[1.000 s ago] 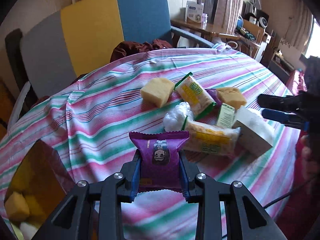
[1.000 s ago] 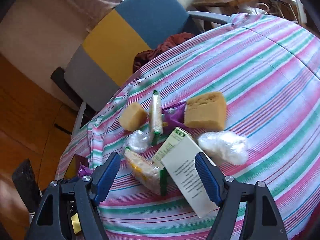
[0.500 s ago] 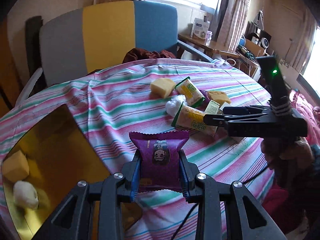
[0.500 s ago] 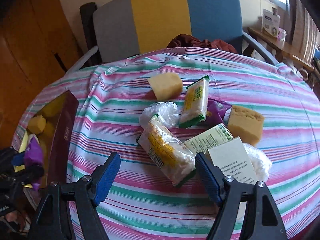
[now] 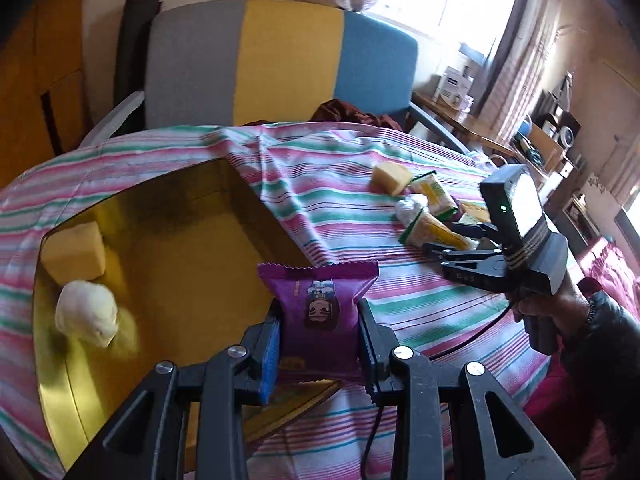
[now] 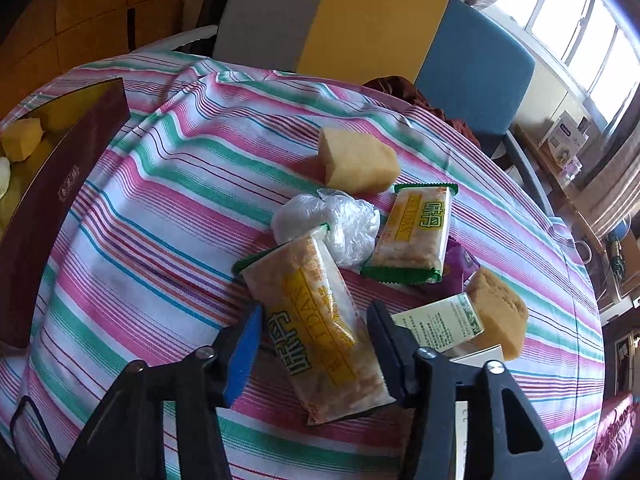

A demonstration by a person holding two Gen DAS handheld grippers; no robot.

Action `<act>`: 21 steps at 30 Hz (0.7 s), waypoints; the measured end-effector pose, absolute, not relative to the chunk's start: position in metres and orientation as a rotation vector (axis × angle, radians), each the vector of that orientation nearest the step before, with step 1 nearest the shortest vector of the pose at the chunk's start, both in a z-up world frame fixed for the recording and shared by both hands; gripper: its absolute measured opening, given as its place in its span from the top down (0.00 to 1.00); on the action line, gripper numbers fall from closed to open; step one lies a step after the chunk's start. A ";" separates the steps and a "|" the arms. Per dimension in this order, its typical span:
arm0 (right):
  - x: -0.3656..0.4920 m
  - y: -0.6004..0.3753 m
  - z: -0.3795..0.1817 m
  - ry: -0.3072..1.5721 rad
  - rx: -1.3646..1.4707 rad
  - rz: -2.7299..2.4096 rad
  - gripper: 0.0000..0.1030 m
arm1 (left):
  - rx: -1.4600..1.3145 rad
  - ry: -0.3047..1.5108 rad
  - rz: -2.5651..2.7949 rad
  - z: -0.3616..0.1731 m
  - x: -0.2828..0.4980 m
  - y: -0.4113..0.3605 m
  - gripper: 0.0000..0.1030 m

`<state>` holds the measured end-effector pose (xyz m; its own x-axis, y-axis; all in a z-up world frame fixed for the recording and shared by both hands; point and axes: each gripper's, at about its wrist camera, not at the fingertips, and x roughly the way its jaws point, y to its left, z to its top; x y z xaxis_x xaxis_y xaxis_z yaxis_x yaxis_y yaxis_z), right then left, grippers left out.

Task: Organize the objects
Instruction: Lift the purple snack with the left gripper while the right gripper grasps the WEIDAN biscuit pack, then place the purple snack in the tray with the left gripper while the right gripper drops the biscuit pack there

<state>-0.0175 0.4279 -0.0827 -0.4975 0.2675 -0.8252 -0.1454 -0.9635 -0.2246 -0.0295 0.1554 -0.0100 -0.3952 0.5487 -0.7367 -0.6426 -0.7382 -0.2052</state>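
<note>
Left gripper [image 5: 318, 336] pinching purple snack packet [image 5: 318, 300] above gold-lined box [image 5: 168, 248]. Right gripper [image 6: 314, 344] closing around rice-cracker packet [image 6: 316, 320] on striped tablecloth [image 6: 160, 200], pads not yet pressing. Risks: crushing brittle contents, slick wrapper slipping out, dragging neighbouring clear plastic bundle [image 6: 332, 220].

I've carried the purple packet [image 5: 318, 312] over the gold box [image 5: 168, 248]. My right gripper [image 6: 316, 344] has dropped around the rice cracker packet [image 6: 316, 320], jaws closing on it.
</note>
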 end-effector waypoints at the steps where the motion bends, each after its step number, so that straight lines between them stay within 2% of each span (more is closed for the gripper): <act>1: -0.017 0.428 -0.082 -0.165 -1.425 2.531 0.62 | -1.088 0.134 2.170 -0.011 -0.031 0.148 0.67; 4: -0.013 0.425 -0.073 -0.081 -1.425 2.573 0.67 | -1.106 0.083 2.229 -0.010 -0.035 0.119 0.67; 7: -0.012 0.425 -0.071 0.108 -1.494 2.651 0.67 | -1.137 0.040 2.301 -0.009 -0.039 0.087 0.67; 9: -0.014 0.421 -0.076 0.172 -1.553 2.659 0.67 | -1.168 0.012 2.355 -0.012 -0.041 0.063 0.67; 14: -0.015 0.420 -0.076 0.195 -1.569 2.670 0.67 | -1.267 -0.058 2.428 -0.026 -0.048 0.018 0.67; 21: -0.011 0.417 -0.078 0.179 -1.567 2.664 0.67 | -1.353 -0.087 2.425 -0.045 -0.061 0.010 0.67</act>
<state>-0.0112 0.4174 -0.0780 -0.4868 -0.0185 -0.8733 -0.0983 -0.9923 0.0758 -0.0614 0.0096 -0.0447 -0.4759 0.3399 -0.8112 -0.2809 -0.9327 -0.2260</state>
